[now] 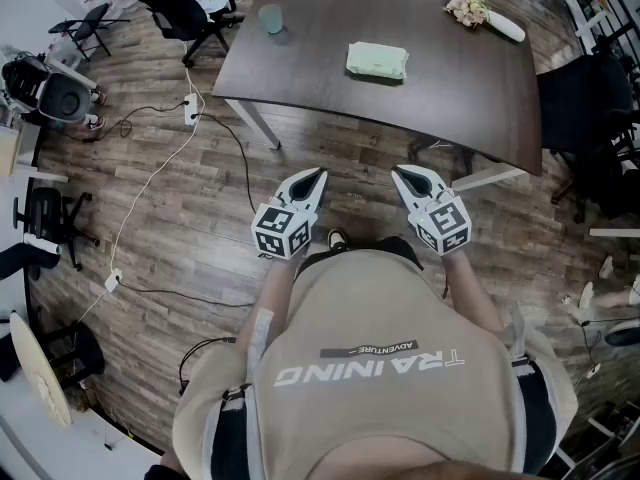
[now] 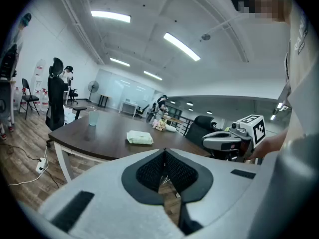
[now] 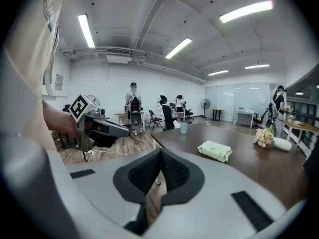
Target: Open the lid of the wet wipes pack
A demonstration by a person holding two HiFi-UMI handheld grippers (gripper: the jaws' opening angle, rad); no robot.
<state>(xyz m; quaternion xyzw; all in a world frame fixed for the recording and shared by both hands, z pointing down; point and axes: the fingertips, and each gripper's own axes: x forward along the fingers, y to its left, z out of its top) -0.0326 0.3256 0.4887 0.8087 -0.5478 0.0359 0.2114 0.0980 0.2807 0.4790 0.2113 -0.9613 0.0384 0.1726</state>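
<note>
The pale green wet wipes pack (image 1: 377, 60) lies flat on the dark wooden table (image 1: 320, 68), lid down as far as I can see. It also shows in the left gripper view (image 2: 139, 138) and the right gripper view (image 3: 215, 151). My left gripper (image 1: 319, 173) and right gripper (image 1: 398, 171) hang side by side over the floor, short of the table's near edge and well apart from the pack. Both are shut with nothing between the jaws. Each gripper's jaws (image 2: 164, 152) (image 3: 161, 152) meet at the tip.
A translucent green cup (image 1: 271, 18) stands at the table's far left and a flower bunch (image 1: 467, 5) at the far right. Black office chairs (image 1: 585, 103) flank the table. A cable and power strip (image 1: 189, 111) lie on the wood floor at left. People stand far off.
</note>
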